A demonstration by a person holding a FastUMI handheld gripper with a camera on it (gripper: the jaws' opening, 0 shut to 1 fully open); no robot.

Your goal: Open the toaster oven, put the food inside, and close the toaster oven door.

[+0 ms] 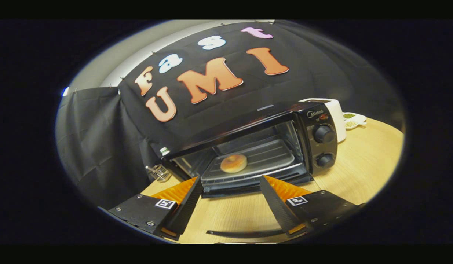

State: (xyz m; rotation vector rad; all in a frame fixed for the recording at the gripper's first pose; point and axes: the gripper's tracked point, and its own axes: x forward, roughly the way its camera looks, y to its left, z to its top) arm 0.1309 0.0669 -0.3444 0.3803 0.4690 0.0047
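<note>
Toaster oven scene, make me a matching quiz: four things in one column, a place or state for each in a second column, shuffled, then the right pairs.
Things:
1. bun
2. toaster oven door
3. gripper
4. white appliance

Places or states:
A. open, fingers apart, holding nothing
B. behind the toaster oven, on the table
C. on the tray inside the oven
D. folded down, open

Pairs: 1-C, 2-D, 3-A, 4-B
</note>
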